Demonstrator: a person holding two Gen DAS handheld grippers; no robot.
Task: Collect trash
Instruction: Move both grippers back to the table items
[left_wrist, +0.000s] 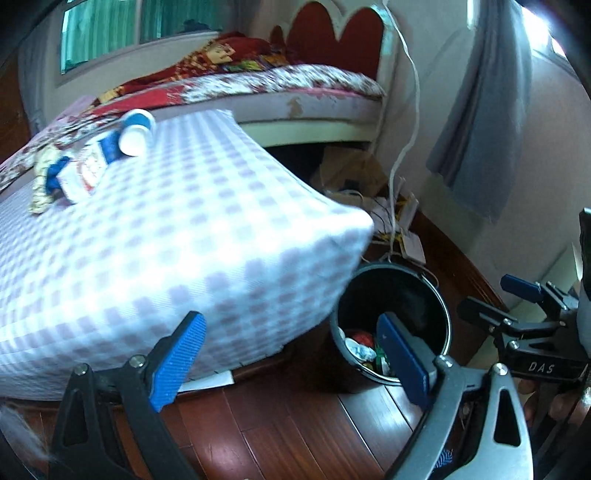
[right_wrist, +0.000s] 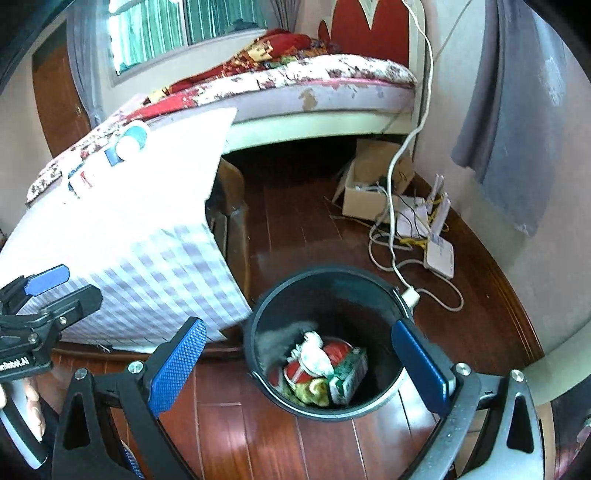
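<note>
A black bin (right_wrist: 325, 295) stands on the wood floor beside the checked-cloth table (left_wrist: 207, 229); it also shows in the left wrist view (left_wrist: 399, 284). Inside lie crumpled white paper (right_wrist: 314, 354), a red-and-white wrapper, a green-and-white carton (right_wrist: 351, 376) and yellowish scraps. On the table top sit a blue-and-white paper cup (left_wrist: 135, 133) on its side, a red-white-blue box (left_wrist: 86, 170), a blue scrap and a crumpled yellowish wrapper (left_wrist: 42, 184). My left gripper (left_wrist: 291, 354) is open and empty near the table's corner. My right gripper (right_wrist: 299, 369) is open and empty above the bin.
A bed (right_wrist: 314, 81) with a floral mattress stands behind the table. A cardboard box (right_wrist: 373, 181), white cables (right_wrist: 399, 236) and a white router (right_wrist: 439, 254) lie on the floor by the wall. A grey cloth (right_wrist: 517, 122) hangs at right.
</note>
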